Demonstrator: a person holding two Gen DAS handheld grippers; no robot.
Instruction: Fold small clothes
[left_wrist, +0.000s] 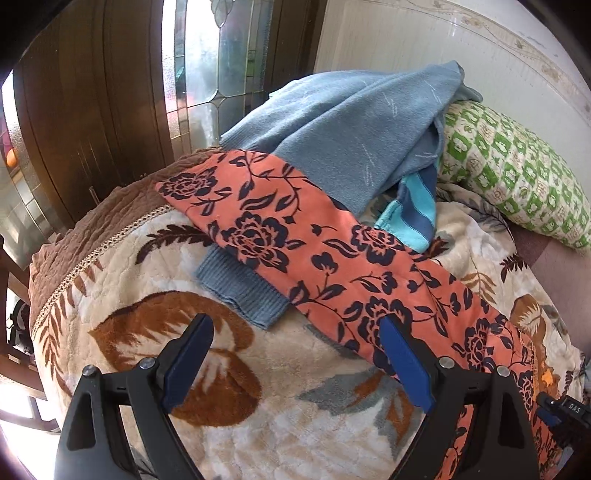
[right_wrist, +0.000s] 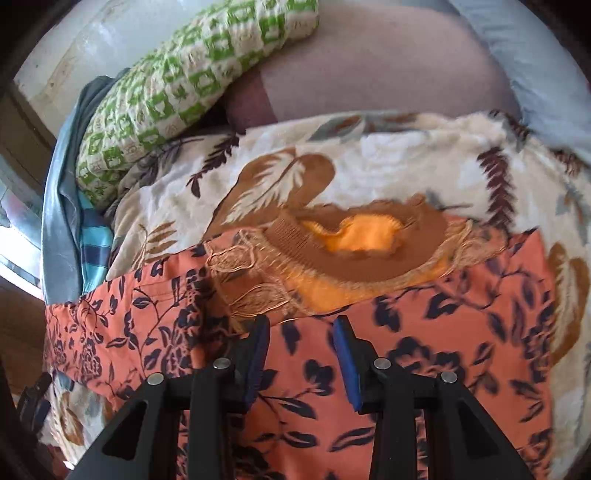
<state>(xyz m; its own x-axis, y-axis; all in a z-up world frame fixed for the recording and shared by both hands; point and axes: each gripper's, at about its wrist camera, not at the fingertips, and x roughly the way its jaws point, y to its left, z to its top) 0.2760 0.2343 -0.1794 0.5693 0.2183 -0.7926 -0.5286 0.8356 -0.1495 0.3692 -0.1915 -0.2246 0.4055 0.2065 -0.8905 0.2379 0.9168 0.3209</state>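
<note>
Underneath, a leaf-patterned blanket by a wooden door; left gripper wide open, right gripper half-open, both empty.

a cream blanket with brown leaf prints covers the bed. a green-and-white patterned pillow lies at its far right edge, a wooden door beyond the far left corner.

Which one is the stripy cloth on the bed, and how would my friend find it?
Look at the big leafy blanket covering the bed, then at the heap of clothes near the green-and-white pillow. The stripy cloth pokes out from under the plain blue sweater, beside the long orange flowered cloth. It alone has light and dark blue stripes.
</note>
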